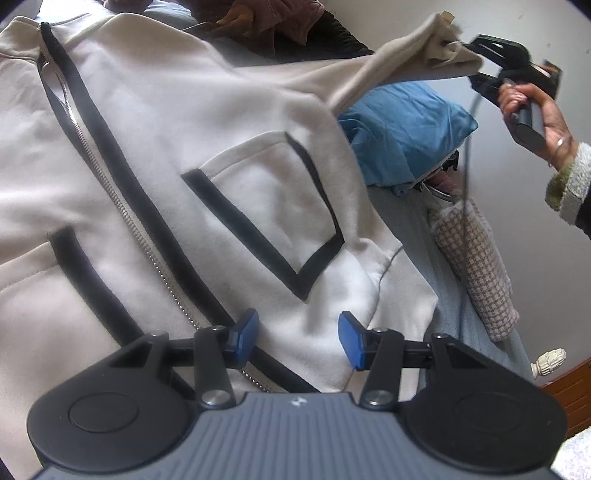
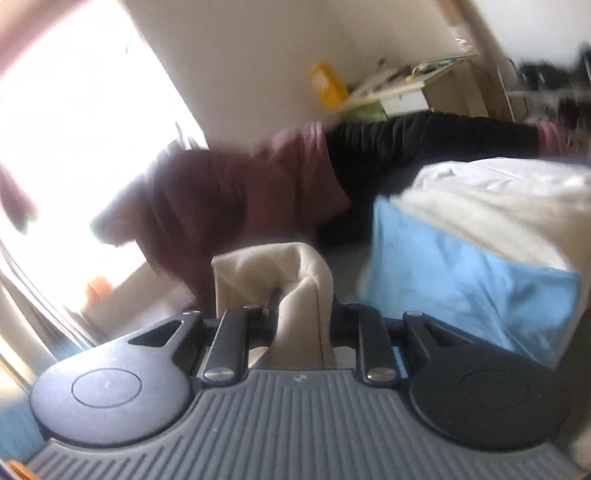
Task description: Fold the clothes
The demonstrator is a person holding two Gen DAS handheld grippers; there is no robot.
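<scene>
- Two blue-padded fingers of the left gripper (image 1: pixel 297 334) stand apart above the cream fleece zip jacket (image 1: pixel 155 155), spread flat.
- Right gripper (image 2: pixel 301 302) clamps its soft, bunched sleeve cuff (image 2: pixel 295 273), lifted taut.

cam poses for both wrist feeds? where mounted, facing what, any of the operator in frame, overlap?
Left wrist: on the left gripper, jaws open, looking down over the cream zip jacket on the bed; the right hand and right gripper show top right, lifting the sleeve.
Right wrist: on the right gripper, facing across the room toward a bright window; the sleeve cuff is clamped between its fingers; no hand visible.
Shared: the sleeve, the blue pillow, the maroon and dark clothes.
</scene>
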